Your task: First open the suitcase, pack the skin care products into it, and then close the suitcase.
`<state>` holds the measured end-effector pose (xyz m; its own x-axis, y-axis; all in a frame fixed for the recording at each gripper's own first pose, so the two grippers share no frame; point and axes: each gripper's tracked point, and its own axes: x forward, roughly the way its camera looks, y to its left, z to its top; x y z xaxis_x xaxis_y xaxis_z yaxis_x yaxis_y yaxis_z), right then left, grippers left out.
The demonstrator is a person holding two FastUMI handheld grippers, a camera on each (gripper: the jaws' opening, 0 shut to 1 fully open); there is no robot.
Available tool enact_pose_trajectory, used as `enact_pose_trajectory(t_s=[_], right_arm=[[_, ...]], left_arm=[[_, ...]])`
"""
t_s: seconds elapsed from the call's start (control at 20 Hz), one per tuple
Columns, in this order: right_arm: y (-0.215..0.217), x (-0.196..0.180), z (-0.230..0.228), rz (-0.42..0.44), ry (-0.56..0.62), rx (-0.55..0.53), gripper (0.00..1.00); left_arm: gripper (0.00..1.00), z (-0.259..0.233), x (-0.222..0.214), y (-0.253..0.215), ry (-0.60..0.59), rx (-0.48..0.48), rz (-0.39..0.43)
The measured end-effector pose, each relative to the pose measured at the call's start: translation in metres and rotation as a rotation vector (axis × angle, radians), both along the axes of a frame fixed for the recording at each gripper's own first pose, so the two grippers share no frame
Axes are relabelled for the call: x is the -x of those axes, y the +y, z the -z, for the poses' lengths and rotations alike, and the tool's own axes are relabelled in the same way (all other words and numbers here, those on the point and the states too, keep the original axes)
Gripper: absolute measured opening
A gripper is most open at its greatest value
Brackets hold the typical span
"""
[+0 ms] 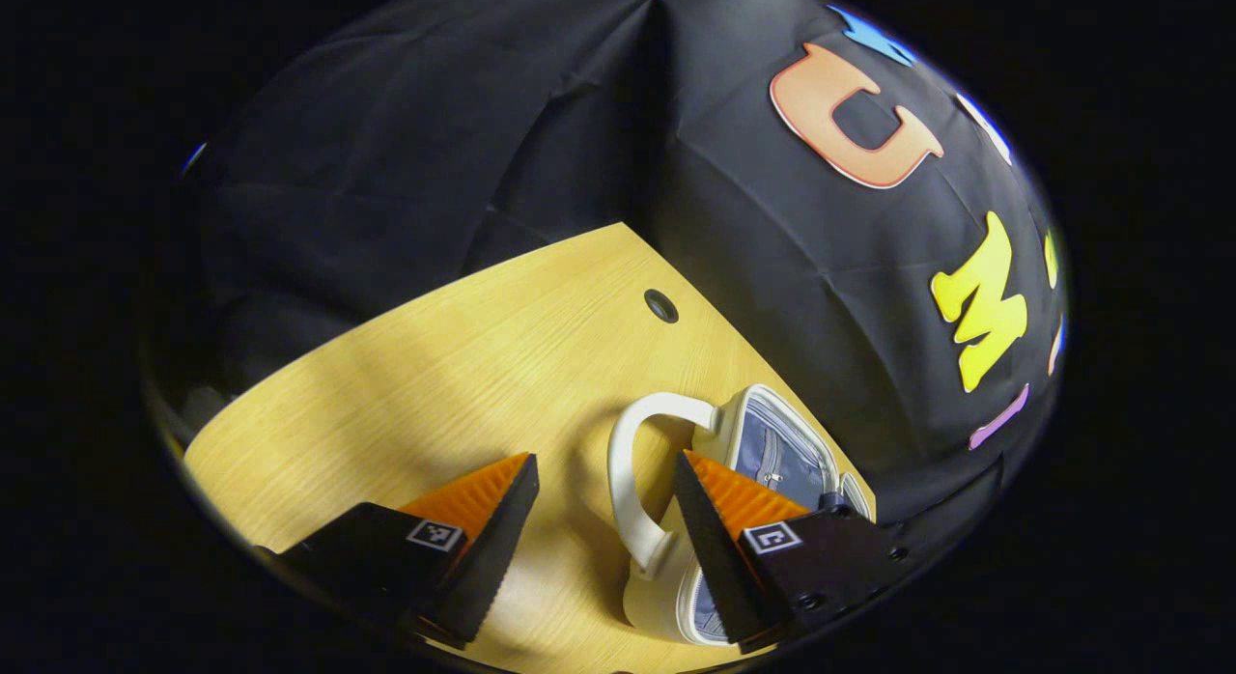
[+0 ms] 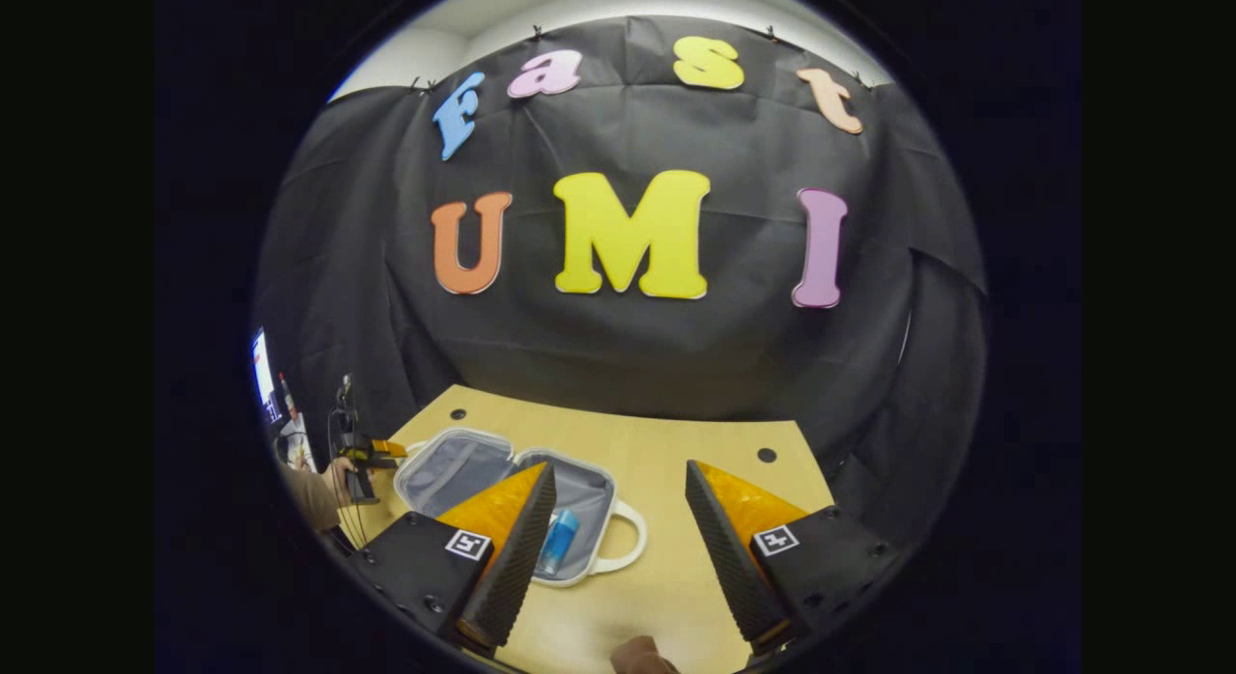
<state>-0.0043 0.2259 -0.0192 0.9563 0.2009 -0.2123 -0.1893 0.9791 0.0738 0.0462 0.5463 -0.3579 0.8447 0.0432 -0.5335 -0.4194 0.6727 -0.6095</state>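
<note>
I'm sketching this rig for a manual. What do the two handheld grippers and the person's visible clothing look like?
Each gripper, left gripper and right gripper, has two wedge-shaped fingers with ribbed inner faces on black blocky bodies, each block bearing a small square black-and-white marker. The right gripper view shows a brown sleeve and thin cables by the other gripper.

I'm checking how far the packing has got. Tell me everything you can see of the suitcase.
The suitcase is a small cream-rimmed case lying open flat on the wooden table, both halves showing grey fabric lining. A looped cream handle projects from the nearer half, which holds a blue bottle. Neither gripper touches it.
</note>
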Motion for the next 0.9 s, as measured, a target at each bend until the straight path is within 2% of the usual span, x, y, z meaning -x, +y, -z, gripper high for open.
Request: enact_pose_trajectory(t_s=[0.05,0.1,0.15,0.3,0.35,0.4,0.45,0.65,0.85,0.9], right_arm=[[-0.008,0.0,0.004,0.016,0.016,0.006,0.8],[-0.015,0.002,0.004,0.023,0.028,-0.002,0.77],[-0.02,0.005,-0.001,0.032,0.029,-0.016,0.8],[-0.036,0.013,-0.001,0.059,0.024,-0.013,0.8],[-0.041,0.015,0.002,0.067,0.026,0.002,0.8],[-0.047,0.017,0.005,0.075,0.031,0.011,0.8],[-0.05,0.019,0.006,0.08,0.038,0.005,0.8],[-0.067,0.027,-0.003,0.113,0.014,-0.026,0.8],[-0.081,0.033,-0.007,0.12,-0.009,-0.021,0.77],[-0.084,0.036,-0.009,0.114,-0.017,-0.022,0.8]], left_arm=[[0.92,0.006,-0.001,-0.002,0.008,0.022,0.005],[0.77,0.009,-0.002,-0.007,0.017,0.044,0.01],[0.7,0.013,-0.004,-0.01,0.018,0.067,0.016],[0.58,0.012,-0.011,-0.019,-0.01,0.134,0.019],[0.41,0.011,-0.013,-0.022,-0.02,0.162,0.017],[0.41,0.011,-0.015,-0.024,-0.029,0.186,0.009],[0.29,0.011,-0.016,-0.025,-0.032,0.196,-0.003],[0.17,-0.001,-0.013,-0.028,-0.037,0.195,0.001],[0.08,-0.03,-0.008,-0.026,-0.051,0.074,0.002],[0.07,-0.038,-0.007,-0.028,-0.056,0.039,-0.002]])
